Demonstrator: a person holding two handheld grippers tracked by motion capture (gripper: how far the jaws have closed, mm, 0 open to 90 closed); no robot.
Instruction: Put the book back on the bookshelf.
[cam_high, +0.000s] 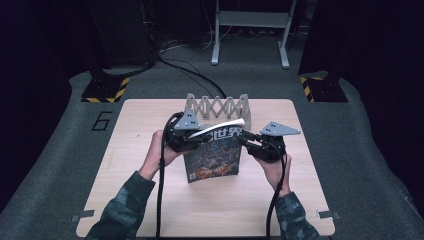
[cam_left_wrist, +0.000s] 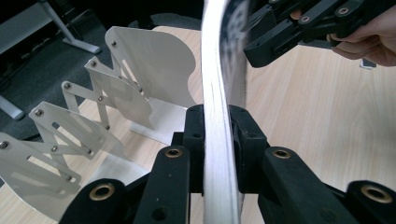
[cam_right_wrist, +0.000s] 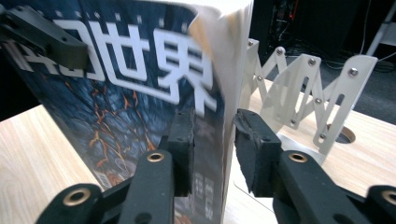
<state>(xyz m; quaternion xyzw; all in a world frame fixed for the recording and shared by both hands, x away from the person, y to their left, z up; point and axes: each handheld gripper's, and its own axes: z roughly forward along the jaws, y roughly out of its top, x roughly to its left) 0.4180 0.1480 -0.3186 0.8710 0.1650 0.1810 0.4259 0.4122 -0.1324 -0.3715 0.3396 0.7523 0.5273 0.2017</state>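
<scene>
Magazine (cam_high: 212, 157) held upright mid-tabletop, just in front of rack (cam_high: 217, 107) at far edge. Left tongs (cam_left_wrist: 217, 140) clamp its edge; right tongs (cam_right_wrist: 212, 140) straddle the other, grip unclear. Next, probably: slot it between rack dividers, kept vertical.

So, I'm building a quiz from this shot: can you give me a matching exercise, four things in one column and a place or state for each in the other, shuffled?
Things:
1. magazine
2. expanding rack
3. left tongs
4. right tongs

Places or states:
A. standing behind the magazine, pale metal
B. shut on the magazine's page edge
C. held upright over the table between both tongs
D. on either side of the magazine's spine edge, one jaw on the cover

Pairs: 1-C, 2-A, 3-B, 4-D
</scene>
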